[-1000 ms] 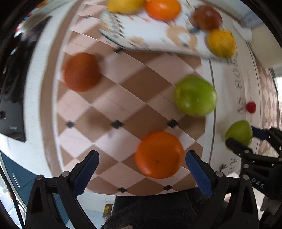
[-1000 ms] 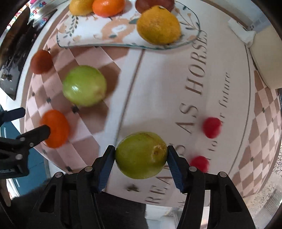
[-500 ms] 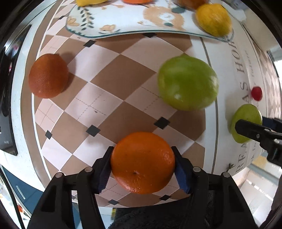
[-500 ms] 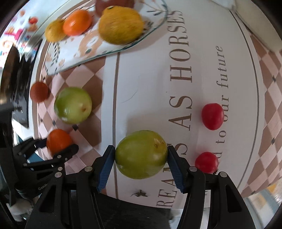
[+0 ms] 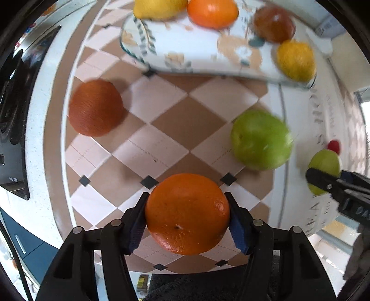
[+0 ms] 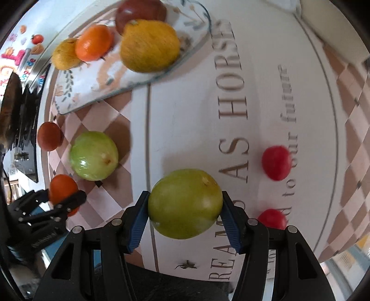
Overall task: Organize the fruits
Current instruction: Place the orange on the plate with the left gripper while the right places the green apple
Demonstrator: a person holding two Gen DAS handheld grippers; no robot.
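Observation:
My left gripper (image 5: 186, 217) is shut on an orange (image 5: 187, 213), held above the checkered tablecloth. My right gripper (image 6: 183, 208) is shut on a green apple (image 6: 185, 202), held above the cloth's lettering. The same apple shows at the right edge of the left wrist view (image 5: 323, 166). A patterned tray (image 5: 208, 55) at the far side holds a lemon (image 5: 296, 61), an orange fruit (image 5: 212, 12), a dark red fruit (image 5: 274, 24) and another lemon (image 5: 159, 8). A second green apple (image 5: 261, 140) and a dark orange fruit (image 5: 94, 107) lie on the cloth.
Two small red fruits (image 6: 276, 165) (image 6: 271, 218) lie on the cloth right of the held apple. A black stove (image 5: 13, 111) borders the table on the left. The table's near edge runs just below both grippers.
My left gripper closed on the orange and lifted it. My right gripper kept its hold on the green apple and swung so the tray sits further left in its view.

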